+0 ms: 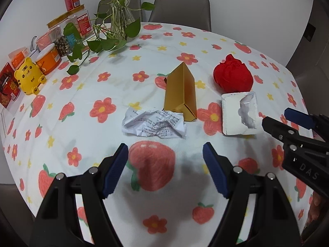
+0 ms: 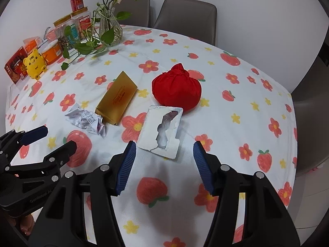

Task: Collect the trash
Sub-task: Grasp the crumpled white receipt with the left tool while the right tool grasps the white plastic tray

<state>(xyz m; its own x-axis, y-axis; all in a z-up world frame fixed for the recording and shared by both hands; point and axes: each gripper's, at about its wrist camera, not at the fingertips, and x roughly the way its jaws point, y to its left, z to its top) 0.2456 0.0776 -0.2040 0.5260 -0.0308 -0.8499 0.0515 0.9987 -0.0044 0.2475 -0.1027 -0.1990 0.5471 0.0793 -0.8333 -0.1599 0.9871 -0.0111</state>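
Observation:
A crumpled printed receipt (image 1: 154, 123) (image 2: 87, 120) lies mid-table, just beyond my left gripper (image 1: 165, 168), which hovers open with nothing between its blue pads. A flattened gold carton (image 1: 182, 92) (image 2: 117, 99) touches the receipt's far side. A torn white blister pack (image 1: 239, 113) (image 2: 162, 129) lies flat right in front of my right gripper (image 2: 164, 164), also open and holding nothing. Behind the pack sits a red tied cloth bundle (image 1: 232, 76) (image 2: 176, 88). Each gripper shows at the edge of the other's view: my right gripper (image 1: 281, 121) and my left gripper (image 2: 55, 136).
The round table wears a flower-and-strawberry cloth (image 1: 82, 111) (image 2: 236, 107). At the far left stand a glass vase with trailing leaves (image 1: 120, 20) (image 2: 110, 28), jars, boxes and a yellow tiger figure (image 1: 29, 78) (image 2: 35, 63). Grey chairs (image 1: 181, 10) (image 2: 185, 14) line the far side.

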